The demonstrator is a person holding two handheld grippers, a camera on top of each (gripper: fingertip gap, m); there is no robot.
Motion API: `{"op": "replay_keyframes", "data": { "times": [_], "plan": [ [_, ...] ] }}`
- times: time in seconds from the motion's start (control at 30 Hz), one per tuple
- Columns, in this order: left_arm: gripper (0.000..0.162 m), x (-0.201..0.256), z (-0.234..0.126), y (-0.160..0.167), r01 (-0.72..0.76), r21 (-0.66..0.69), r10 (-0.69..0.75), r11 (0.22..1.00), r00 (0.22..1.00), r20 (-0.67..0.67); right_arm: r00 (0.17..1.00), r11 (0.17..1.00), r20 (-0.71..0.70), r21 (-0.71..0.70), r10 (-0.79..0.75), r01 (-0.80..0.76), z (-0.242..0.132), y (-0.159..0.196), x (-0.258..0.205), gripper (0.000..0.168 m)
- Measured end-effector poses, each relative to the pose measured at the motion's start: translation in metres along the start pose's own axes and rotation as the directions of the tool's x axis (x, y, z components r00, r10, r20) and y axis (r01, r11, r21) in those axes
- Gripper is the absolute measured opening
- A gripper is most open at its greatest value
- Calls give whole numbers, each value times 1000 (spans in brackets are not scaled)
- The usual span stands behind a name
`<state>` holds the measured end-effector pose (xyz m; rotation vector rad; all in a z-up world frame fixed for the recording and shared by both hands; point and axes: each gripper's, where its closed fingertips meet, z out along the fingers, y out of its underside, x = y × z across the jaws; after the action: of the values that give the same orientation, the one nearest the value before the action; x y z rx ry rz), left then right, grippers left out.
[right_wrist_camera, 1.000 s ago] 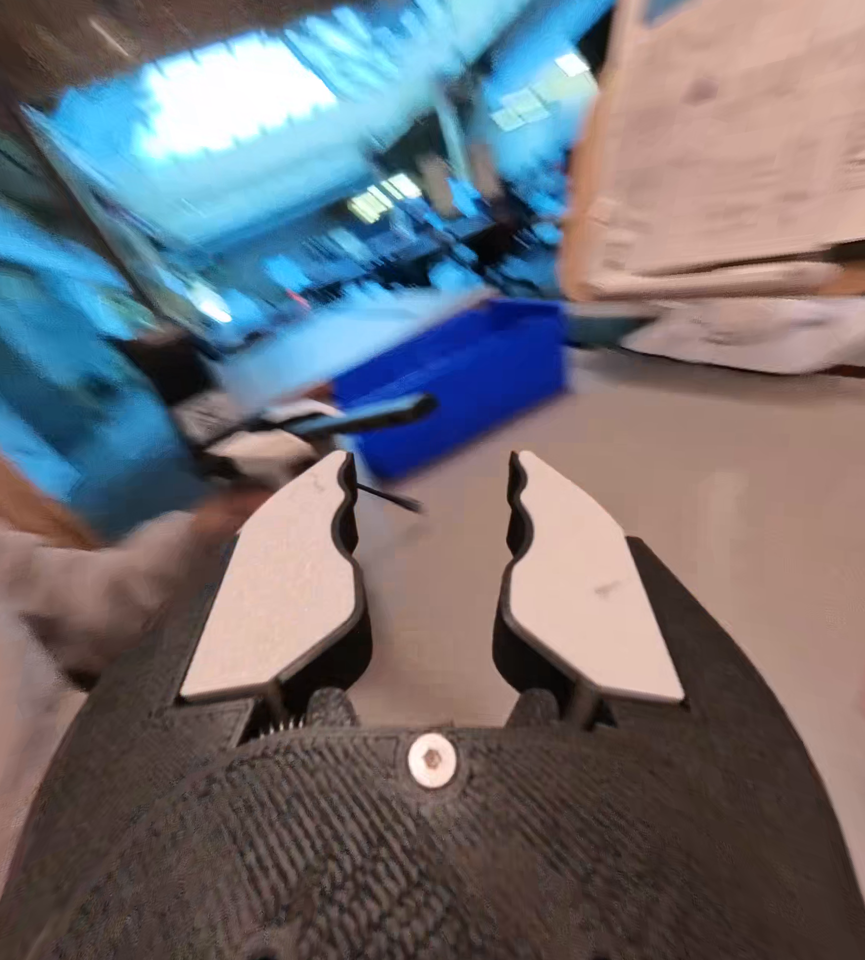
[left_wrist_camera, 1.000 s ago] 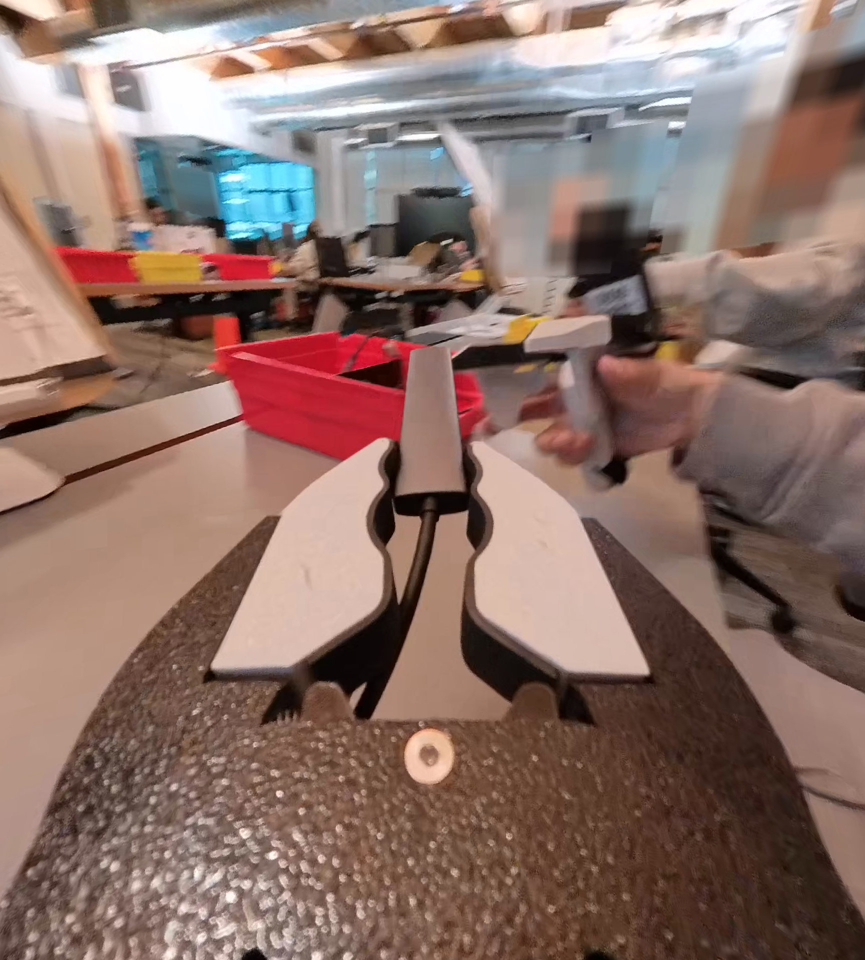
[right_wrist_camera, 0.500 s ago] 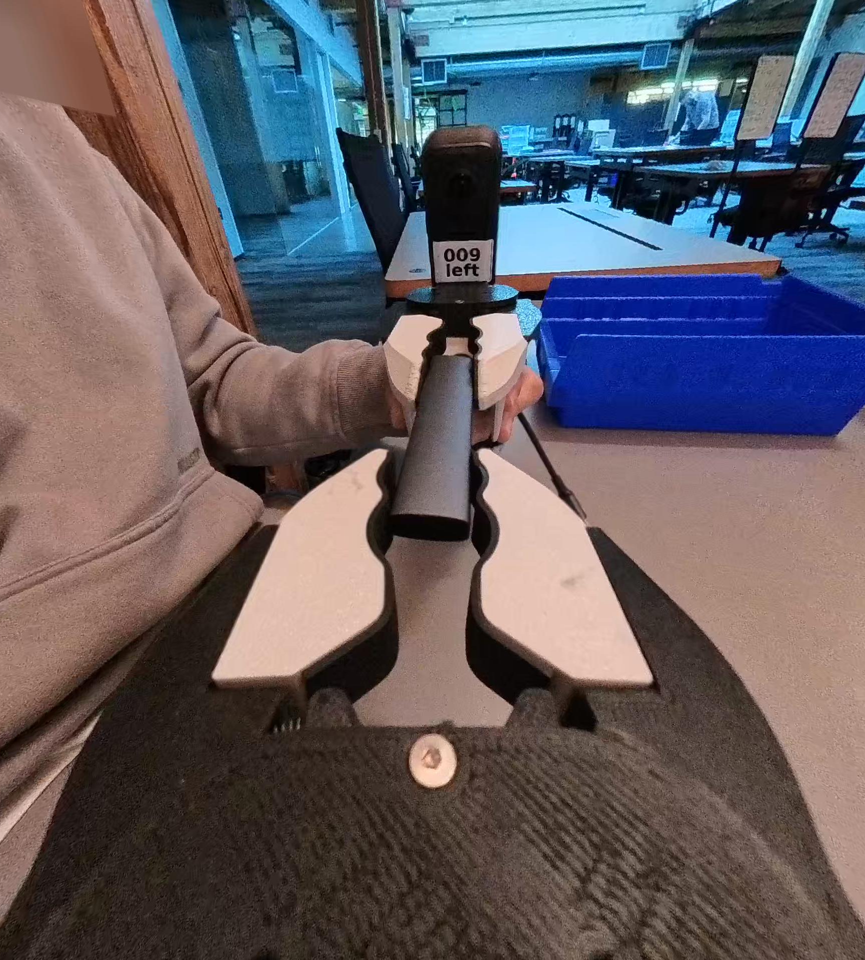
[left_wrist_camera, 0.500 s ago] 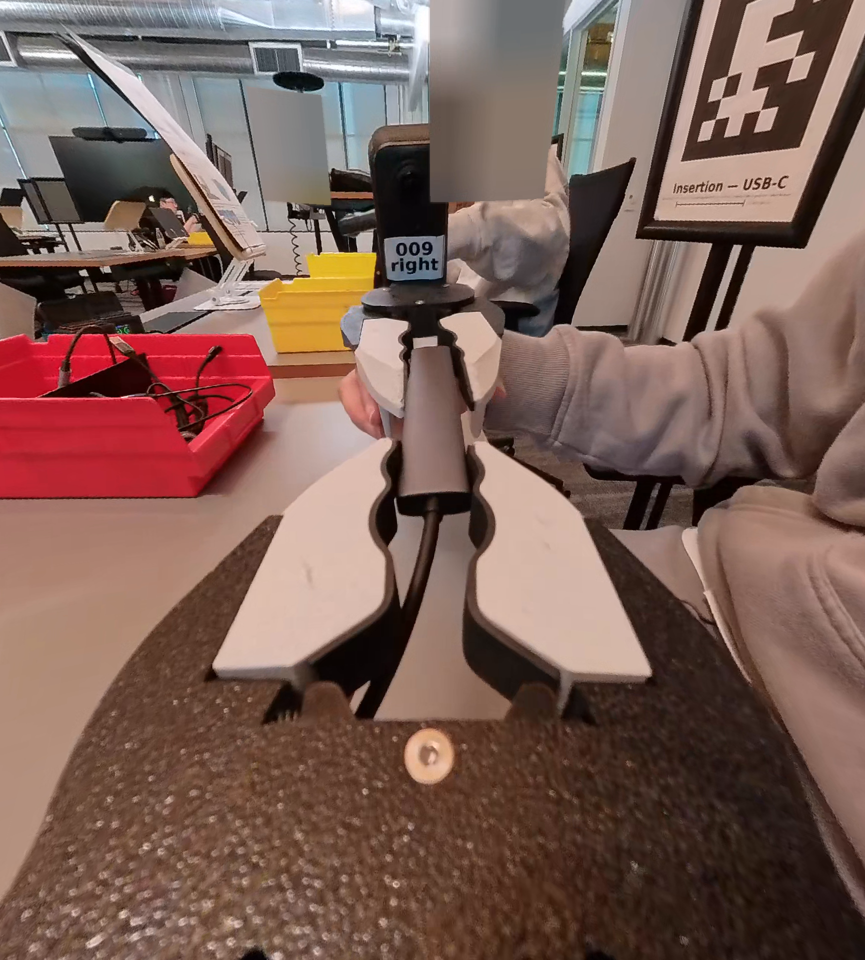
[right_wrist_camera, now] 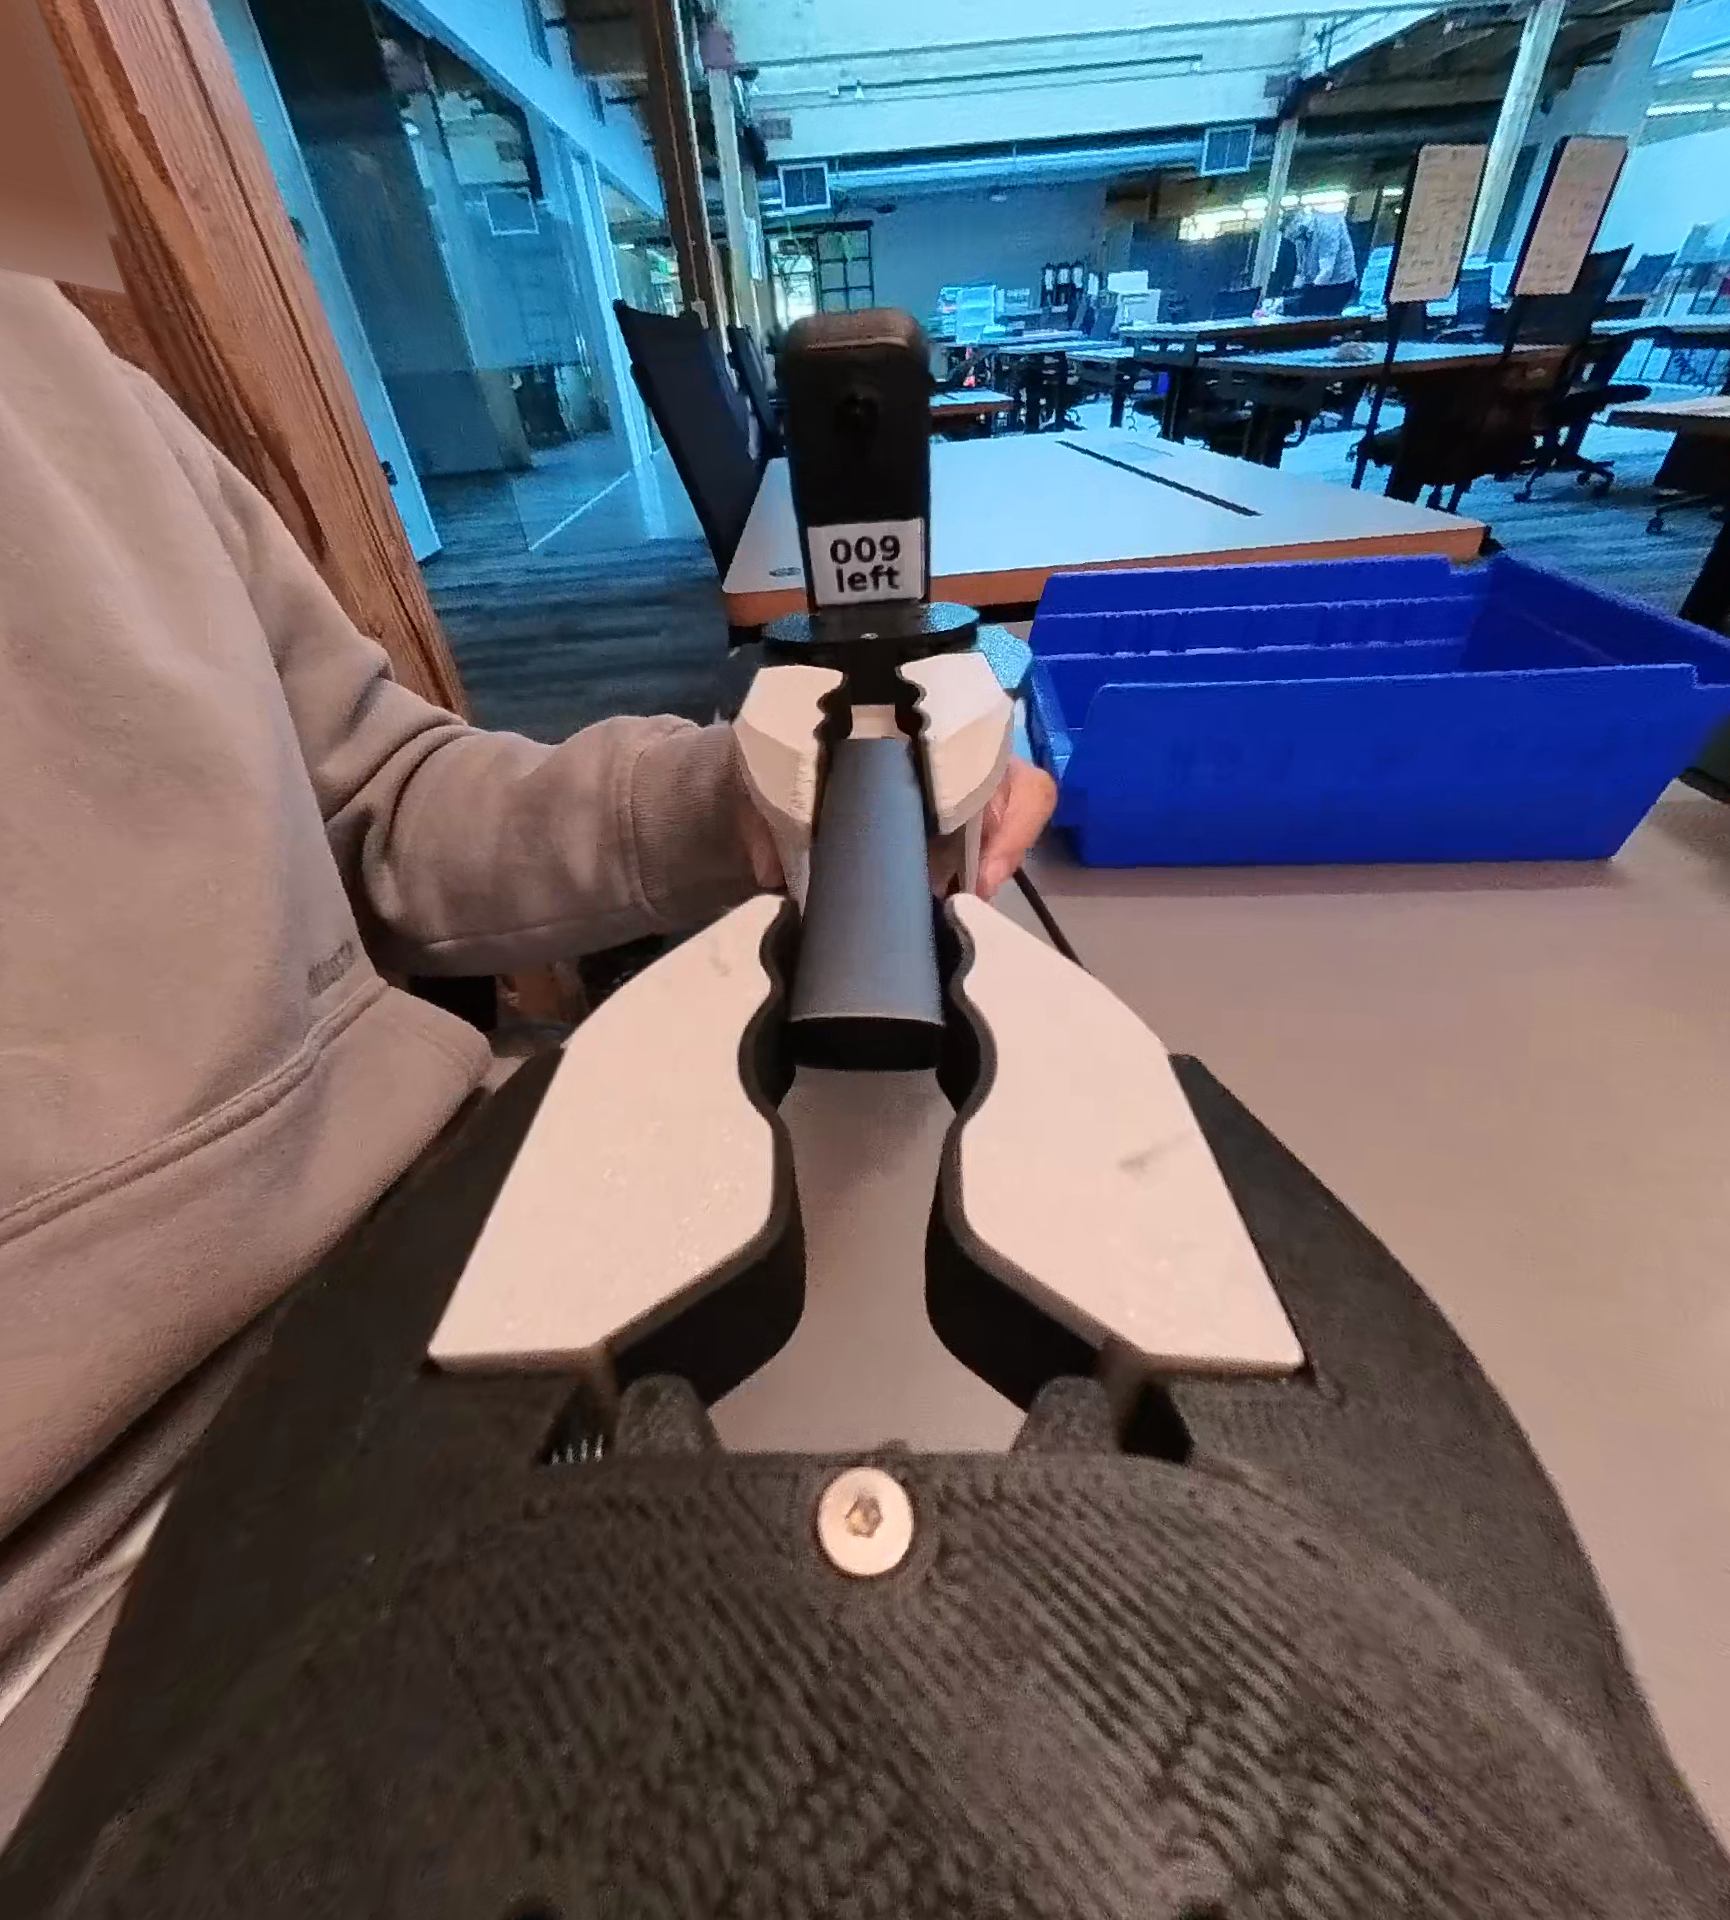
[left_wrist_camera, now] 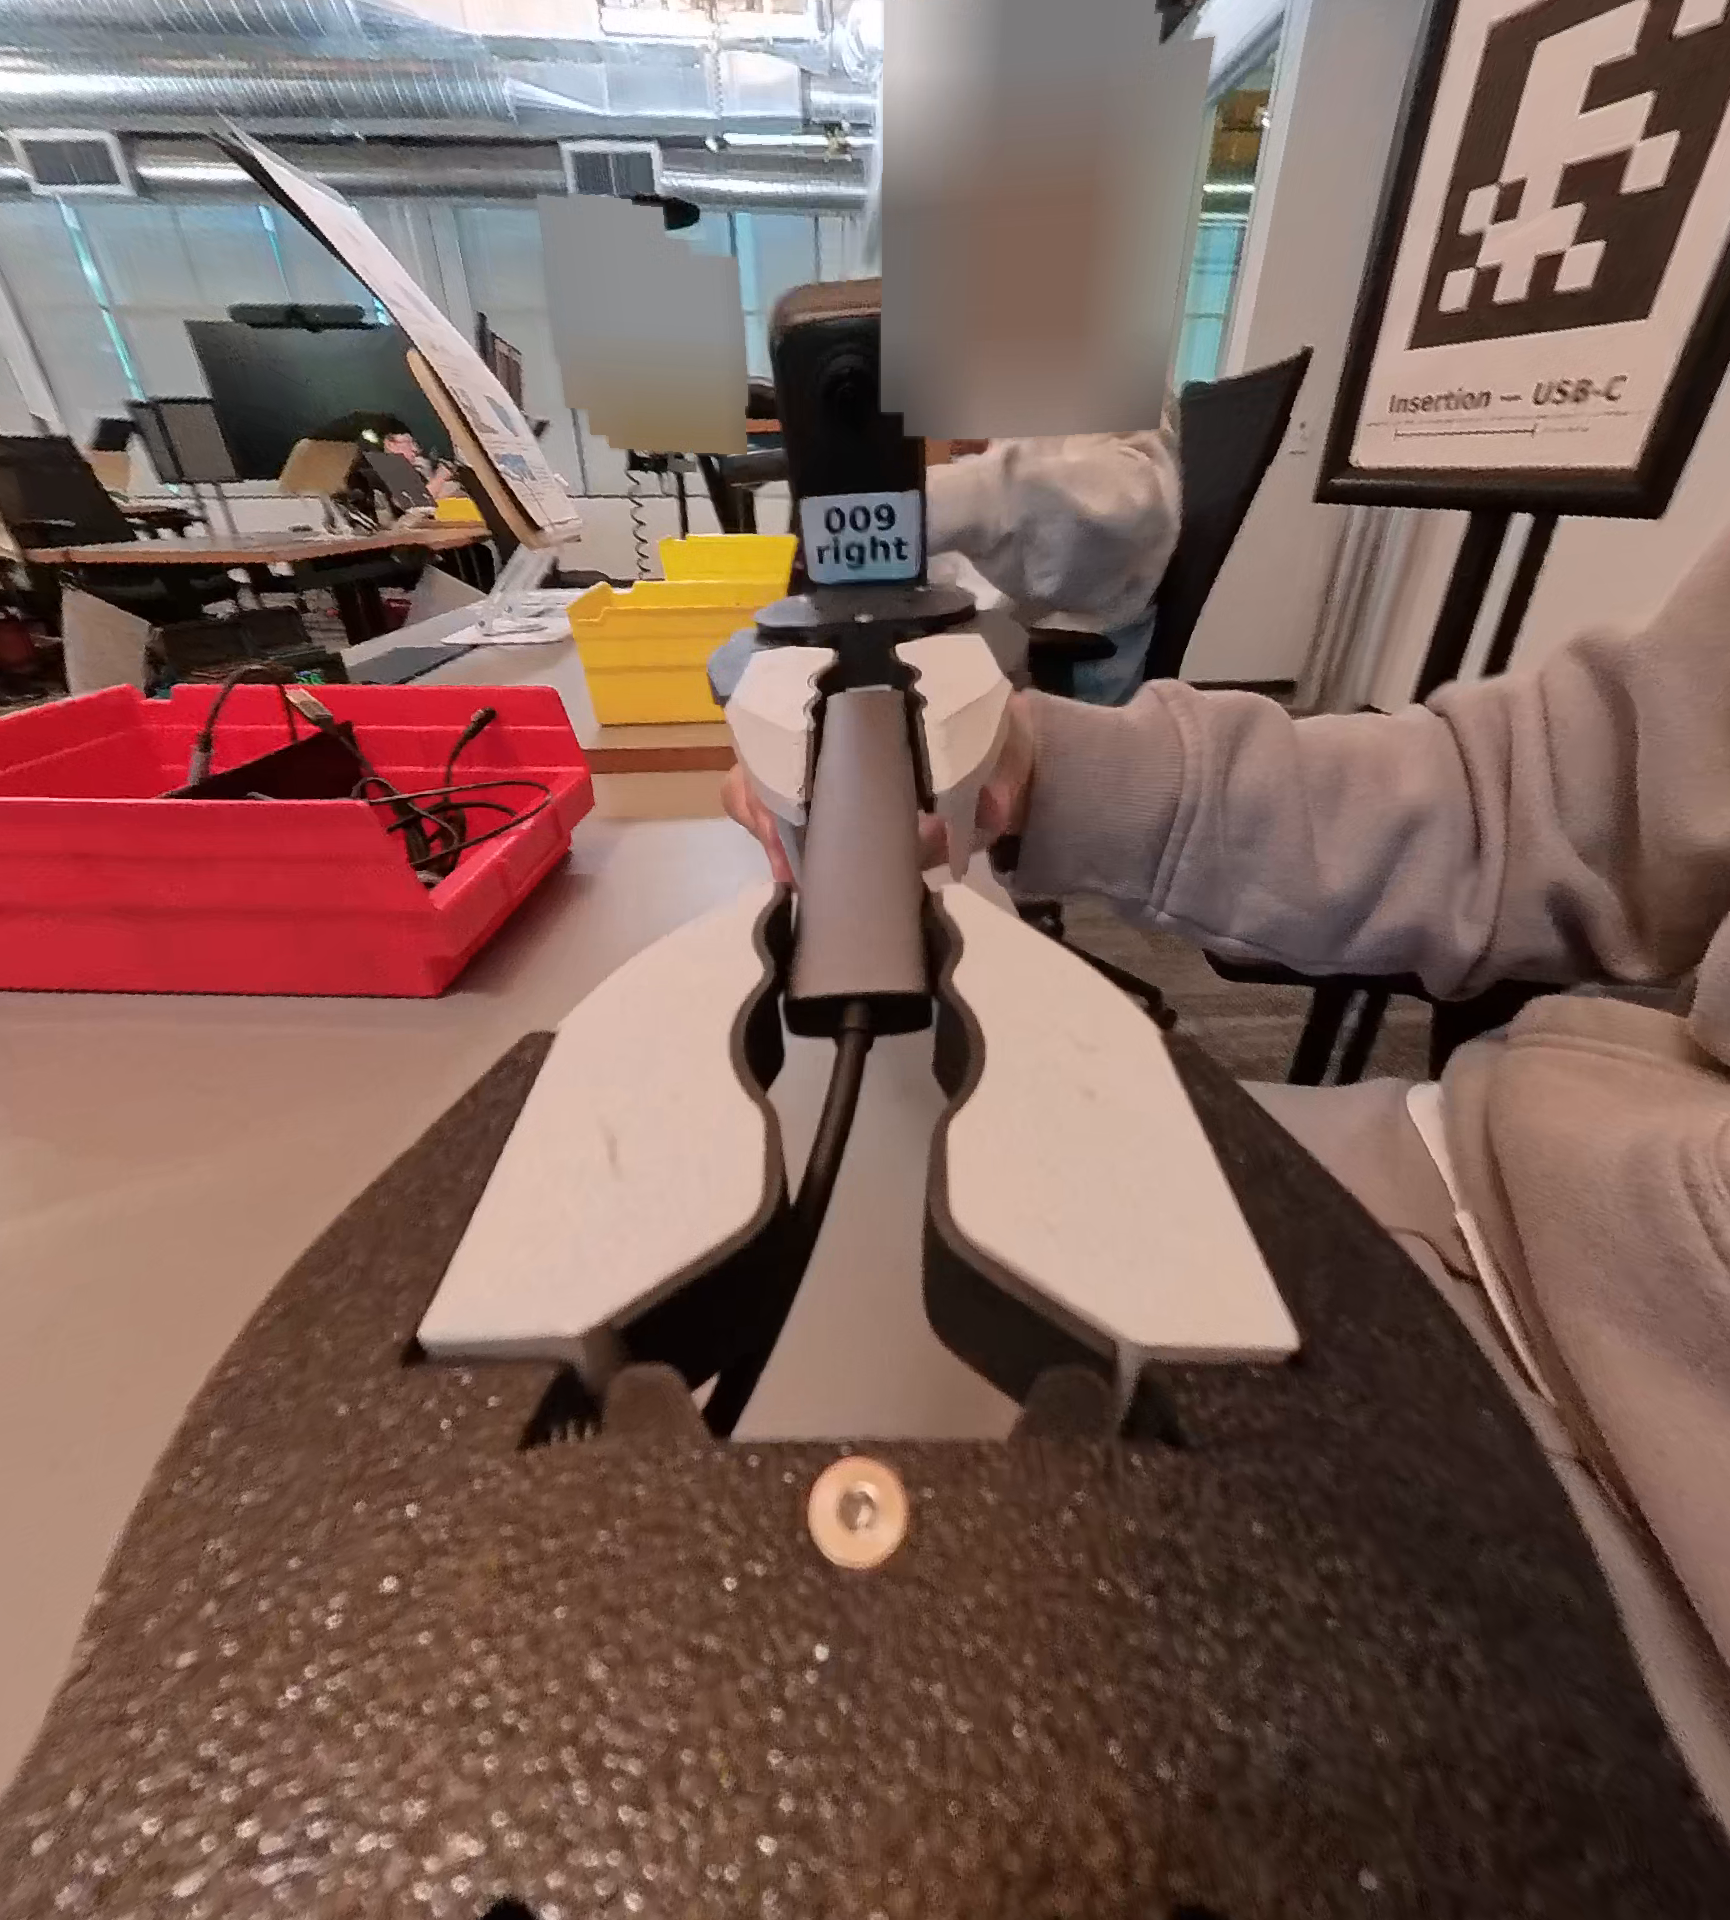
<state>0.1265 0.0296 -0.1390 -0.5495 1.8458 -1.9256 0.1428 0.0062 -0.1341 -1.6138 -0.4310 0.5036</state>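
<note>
A dark grey slim hub (left_wrist_camera: 859,862) with a black cable (left_wrist_camera: 830,1132) is held level above the grey table (left_wrist_camera: 165,1143), between the two grippers, which face each other. My left gripper (left_wrist_camera: 859,920) is shut on the hub's cable end. The cable runs back between its fingers. My right gripper (right_wrist_camera: 866,925) is shut on the other, plain end of the hub (right_wrist_camera: 866,894). Each gripper also shows in the other's view, the right one (left_wrist_camera: 866,727) and the left one (right_wrist_camera: 866,727), each with a hand behind it.
A red bin (left_wrist_camera: 217,883) holding cables stands on the table to the left, with yellow bins (left_wrist_camera: 653,644) behind it. A blue bin (right_wrist_camera: 1360,769) stands on the other side. The person's grey sleeves (left_wrist_camera: 1360,810) and body are close by. A framed marker sign (left_wrist_camera: 1567,260) stands on an easel. The tips of both grippers are at nearly the same place.
One second ago the right gripper was open and swinging. It has turned to face the left gripper and shut on the hub's free end. Little has changed in the last half second.
</note>
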Motion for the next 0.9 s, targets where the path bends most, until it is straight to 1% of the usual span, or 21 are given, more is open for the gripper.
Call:
{"op": "replay_keyframes", "data": {
  "times": [0.03, 0.07, 0.1, 0.13, 0.2, 0.23, 0.3, 0.33, 0.4, 0.47, 0.5, 0.53, 0.63, 0.7, 0.77, 0.83, 0.9],
  "plan": [
    [36, -3, 0, -3, 0, 19, -1, 1000, 1000, 24, 1000, 1000, -11, -3, 4, -4, -1, 0, 3, 25],
    [52, -7, -1, -9, -1, 55, -2, 998, 998, 62, 999, 1000, -51, -19, -1, 0, -4, 2, 10, 25],
    [65, -11, -3, -17, -7, 100, -3, 995, 995, 102, 997, 999, -77, -33, -6, 4, -8, 3, 15, 25],
    [70, -15, -7, -26, -18, 140, -1, 990, 990, 140, 996, 999, -91, -40, -9, 6, -12, 2, 19, 25],
    [70, -22, -15, -38, -77, 181, 35, 980, 974, 223, 982, 998, -184, -55, -45, 36, -27, -7, 37, 25],
    [74, -28, -20, -43, -129, 187, 71, 974, 954, 290, 975, 996, -214, -68, -62, 49, -36, -14, 45, 25],
    [76, -38, -31, -53, -246, 187, 146, 951, 892, 428, 940, 996, -329, -44, -88, 78, -59, -40, 72, 25],
    [73, -40, -34, -54, -287, 176, 178, 942, 869, 462, 919, 994, -380, -45, -110, 100, -72, -54, 86, 25],
    [72, -44, -34, -46, -300, 135, 204, 944, 856, 475, 838, 989, -525, -59, -148, 138, -101, -82, 123, 25],
    [73, -49, -29, -33, -244, 120, 165, 963, 875, 455, 768, 986, -618, -123, -167, 115, -130, -98, 157, 25],
    [72, -50, -28, -28, -216, 127, 139, 968, 885, 445, 702, 984, -690, -148, -178, 104, -147, -106, 178, 25],
    [71, -52, -27, -24, -195, 134, 119, 972, 891, 438, 637, 979, -746, -184, -195, 84, -165, -111, 196, 25],
    [68, -56, -25, -12, -173, 108, 109, 979, 892, 439, 511, 953, -826, -301, -239, -41, -207, -103, 246, 25],
    [67, -59, -24, -4, -168, 79, 116, 983, 889, 443, 557, 922, -802, -356, -217, -154, -215, -83, 271, 25],
    [66, -61, -24, 2, -156, 68, 110, 985, 890, 443, 575, 909, -796, -362, -186, -207, -216, -70, 293, 25],
    [65, -63, -23, 4, -144, 74, 97, 987, 892, 442, 613, 894, -779, -360, -132, -267, -211, -57, 310, 26],
    [64, -63, -22, 6, -134, 81, 85, 988, 895, 437, 618, 879, -778, -368, -113, -302, -209, -46, 329, 27]
  ]
}}
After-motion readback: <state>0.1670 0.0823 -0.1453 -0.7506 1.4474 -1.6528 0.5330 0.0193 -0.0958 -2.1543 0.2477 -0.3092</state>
